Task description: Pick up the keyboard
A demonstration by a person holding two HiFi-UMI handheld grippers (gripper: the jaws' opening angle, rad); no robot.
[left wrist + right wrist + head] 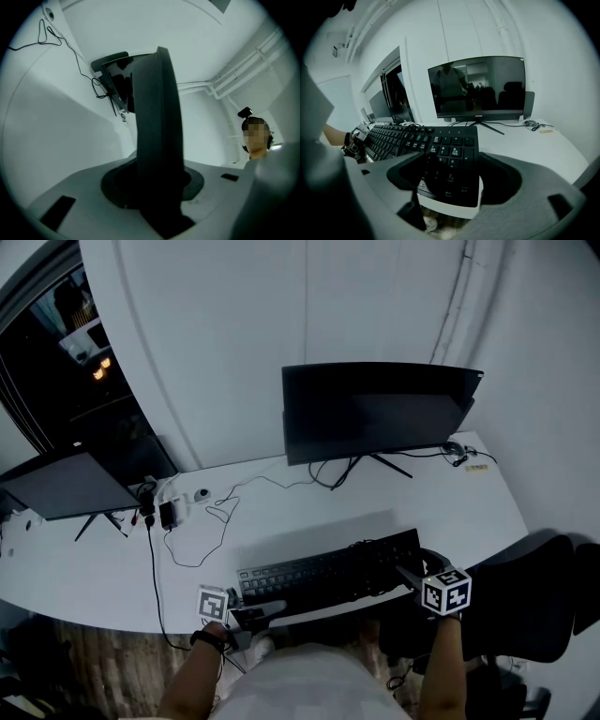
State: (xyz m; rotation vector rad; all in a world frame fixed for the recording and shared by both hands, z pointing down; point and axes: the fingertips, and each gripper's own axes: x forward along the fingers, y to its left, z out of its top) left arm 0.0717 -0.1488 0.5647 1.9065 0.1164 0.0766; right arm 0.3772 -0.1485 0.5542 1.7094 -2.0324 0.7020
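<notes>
Clamping the keyboard (328, 573) by its two short ends, the left gripper (255, 613) pinches the left end edge-on between its jaws, while the right gripper (410, 575) bites the number-pad end. The black keyboard sits at the front edge of the desk (281, 512), its right end past that edge and its cable (401, 125) lying across the keys. The lift itself seems to be the step in hand. Next, both grippers need to rise evenly so the board neither twists nor slips.
</notes>
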